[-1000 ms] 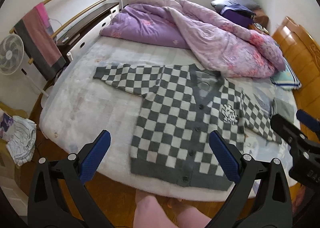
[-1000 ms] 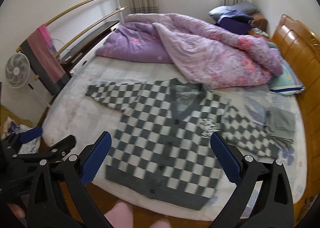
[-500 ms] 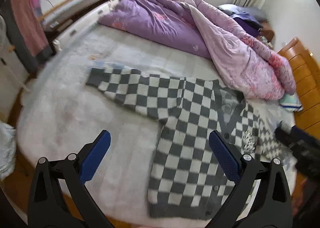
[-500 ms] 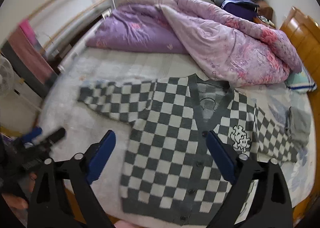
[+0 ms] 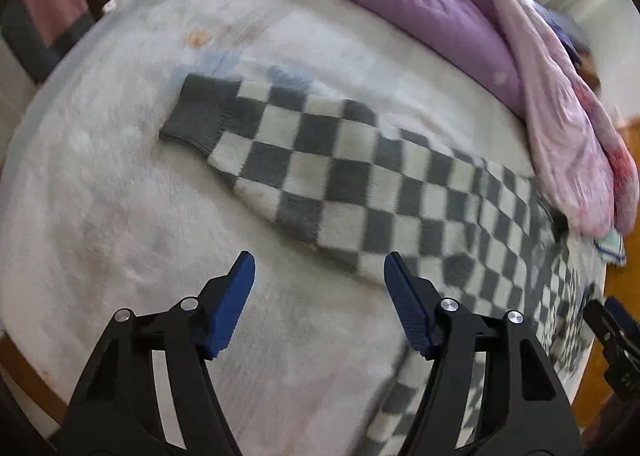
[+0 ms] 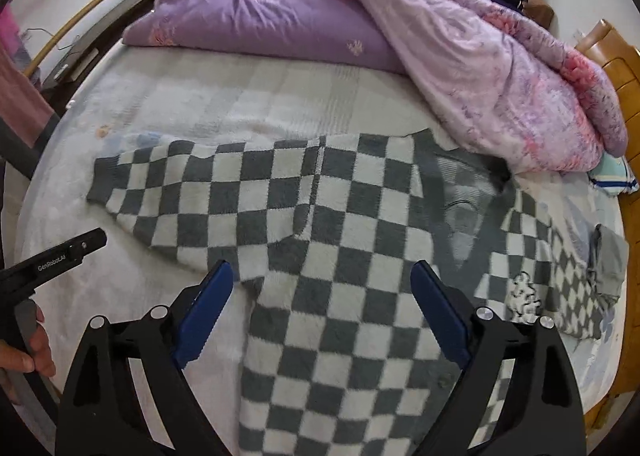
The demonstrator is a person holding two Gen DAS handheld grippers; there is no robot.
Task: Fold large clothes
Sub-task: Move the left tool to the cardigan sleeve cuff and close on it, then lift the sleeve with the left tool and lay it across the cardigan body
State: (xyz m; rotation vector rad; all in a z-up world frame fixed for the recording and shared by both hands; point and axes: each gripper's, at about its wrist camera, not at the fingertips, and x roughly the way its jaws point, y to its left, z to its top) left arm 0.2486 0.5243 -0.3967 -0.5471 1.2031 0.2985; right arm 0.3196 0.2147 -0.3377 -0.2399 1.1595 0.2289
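A grey-and-white checkered cardigan (image 6: 340, 240) lies flat and face up on the white bed (image 6: 200, 104), both sleeves spread out. My left gripper (image 5: 318, 276) is open and empty just above the bed, close to the lower edge of the left sleeve (image 5: 304, 172), whose grey cuff (image 5: 200, 116) lies further ahead on the left. My right gripper (image 6: 322, 288) is open and empty above the cardigan's body near the left armpit. The left gripper's body also shows at the left edge of the right wrist view (image 6: 52, 256).
A bunched purple and pink duvet (image 6: 360, 20) covers the far half of the bed and touches the cardigan's collar. A wooden headboard (image 6: 616, 60) is at the right. A small grey cloth (image 6: 608, 256) lies by the right sleeve. A dark cabinet (image 6: 80, 52) stands left.
Both grippers have moved forward and down toward the bed. The left one has swung over to the left sleeve and its jaws stand narrower; the right now hovers over the cardigan's body.
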